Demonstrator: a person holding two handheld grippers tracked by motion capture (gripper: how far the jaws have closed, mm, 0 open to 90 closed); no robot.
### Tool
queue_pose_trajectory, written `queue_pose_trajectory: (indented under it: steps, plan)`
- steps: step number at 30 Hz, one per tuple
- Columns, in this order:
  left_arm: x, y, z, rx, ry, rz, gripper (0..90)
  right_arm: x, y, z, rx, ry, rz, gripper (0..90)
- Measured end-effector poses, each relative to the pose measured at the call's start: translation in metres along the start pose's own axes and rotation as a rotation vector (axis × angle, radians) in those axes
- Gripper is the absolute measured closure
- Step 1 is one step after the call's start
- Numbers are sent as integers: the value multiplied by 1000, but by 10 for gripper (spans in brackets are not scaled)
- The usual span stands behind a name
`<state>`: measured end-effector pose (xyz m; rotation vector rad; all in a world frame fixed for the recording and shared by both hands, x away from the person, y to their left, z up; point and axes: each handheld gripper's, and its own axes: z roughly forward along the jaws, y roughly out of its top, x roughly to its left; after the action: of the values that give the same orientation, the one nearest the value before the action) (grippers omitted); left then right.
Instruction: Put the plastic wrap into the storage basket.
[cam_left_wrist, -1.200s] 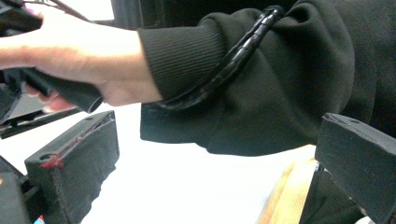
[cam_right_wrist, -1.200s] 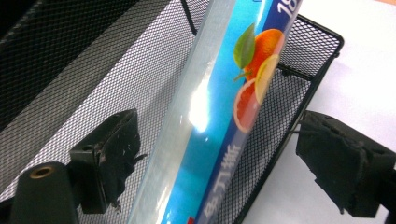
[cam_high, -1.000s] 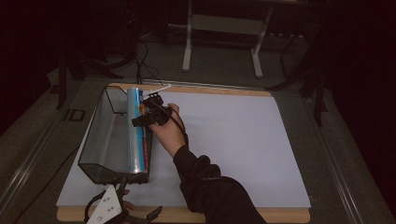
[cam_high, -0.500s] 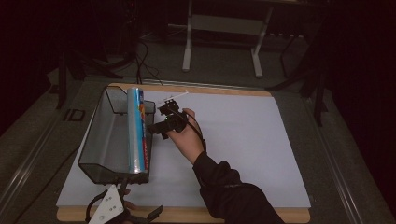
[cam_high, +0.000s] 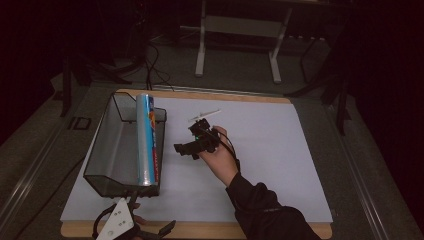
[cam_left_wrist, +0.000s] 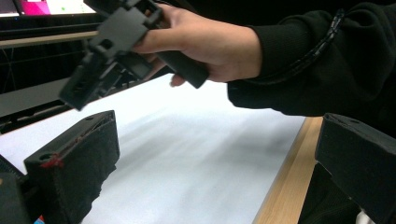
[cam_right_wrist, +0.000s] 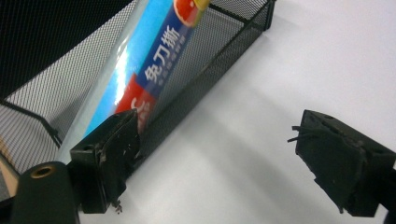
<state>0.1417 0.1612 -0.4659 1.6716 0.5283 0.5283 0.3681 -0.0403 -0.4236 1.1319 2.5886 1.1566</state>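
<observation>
Basket (cam_high: 107, 145): black wire mesh, metal, matt. Roll (cam_high: 146, 140) inside it: glossy clear film over a printed blue and red wrapper (strong glare along its length). Table (cam_high: 210, 230): pale wood edge, smooth, under a matt white sheet (cam_high: 270, 150). Right tool (cam_right_wrist: 215, 163): matt black plastic, pads rough and scuffed.

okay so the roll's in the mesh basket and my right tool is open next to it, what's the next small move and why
Probably ease the right tool farther off over the white sheet. Its jaws stand open with nothing between them, and the blue roll already lies in the mesh basket, so the placing looks done.
</observation>
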Motion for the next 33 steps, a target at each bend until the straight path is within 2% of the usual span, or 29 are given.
queue_pose_trajectory:
  steps: [5,12,19,25,33]
  plan:
    - [0,0,1,5,0,1,6,-7,-16,-10,-4,6,-9,134]
    - [0,0,2,10,-1,2,7,-21,-38,-25,2,16,27,130]
    - [-1,-1,3,13,0,2,7,-32,-57,-34,13,13,42,131]
    - [-1,0,3,13,-2,5,7,-36,-75,-36,28,41,66,130]
    - [-1,0,3,13,-3,5,6,-40,-99,-43,45,35,74,135]
